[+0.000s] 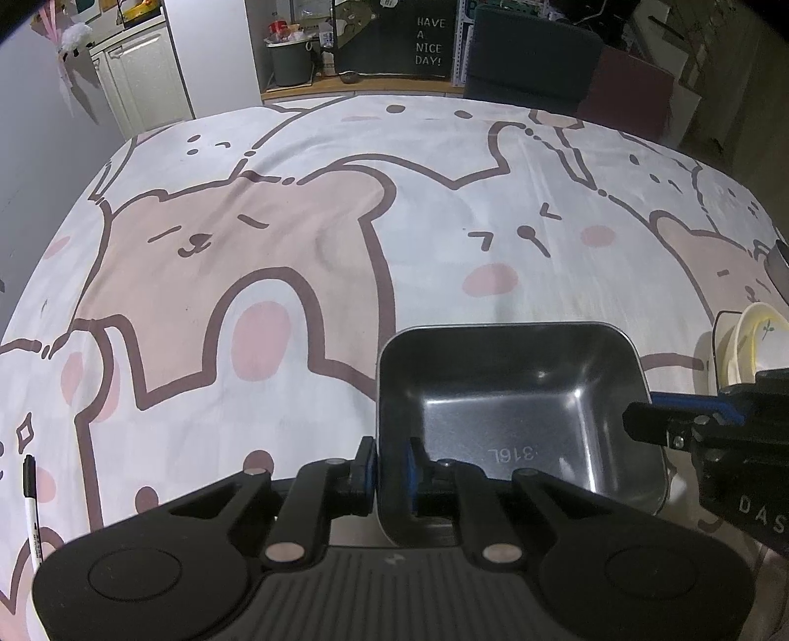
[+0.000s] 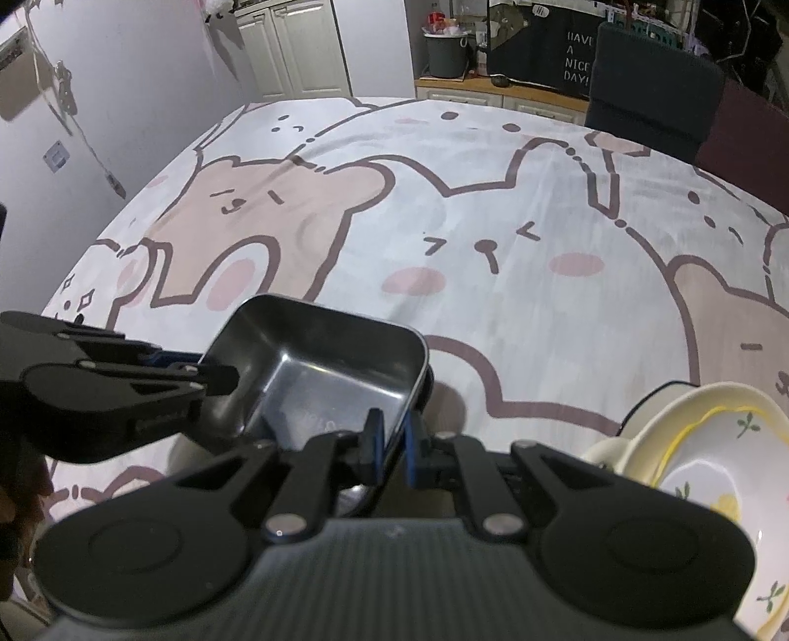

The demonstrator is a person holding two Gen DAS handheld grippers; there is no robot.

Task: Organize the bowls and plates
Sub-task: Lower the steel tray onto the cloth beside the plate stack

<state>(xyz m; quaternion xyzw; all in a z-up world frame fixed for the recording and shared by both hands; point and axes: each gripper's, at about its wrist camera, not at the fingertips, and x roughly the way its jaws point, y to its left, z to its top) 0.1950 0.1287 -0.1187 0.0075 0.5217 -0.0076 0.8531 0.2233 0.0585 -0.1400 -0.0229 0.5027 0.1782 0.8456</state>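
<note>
grippers both pitched steeply down over the near edge of the table. left gripper (image 1: 390,468) is nearly closed, its blue pads clamped on the near-left wall of the steel tray (image 1: 518,409), one finger outside, one inside. right gripper (image 2: 391,446) is likewise nearly closed, pinching the tray's wall at its near-right side; in the left wrist view it comes in from the right w/ its fingers at the tray's right rim. so the tray is gripped on 2 sides at once. can't tell if the tray base rests on the cloth or sits just above it.

table is covered by a white cloth (image 1: 296,246) w/ big pink-beige bear and bunny cartoons outlined in brown. black marker (image 1: 30,503) lies near the table's near-left edge. at the near-right edge, beside the tray, a rack (image 2: 641,399) w/ cream plates (image 2: 700,444) standing on edge, yellow trim and small leaf prints. room behind: white cabinets (image 1: 138,79), grey bin (image 1: 291,59) on a wood counter, dark board reading "have a nice day!" (image 1: 429,44), dark chair (image 1: 527,59) at the far edge of the table.

tray: rectangular, rounded corners, deep walls, dull brushed steel, empty, w/ a "316l" stamp on its floor, reading upside down from the left cam.
</note>
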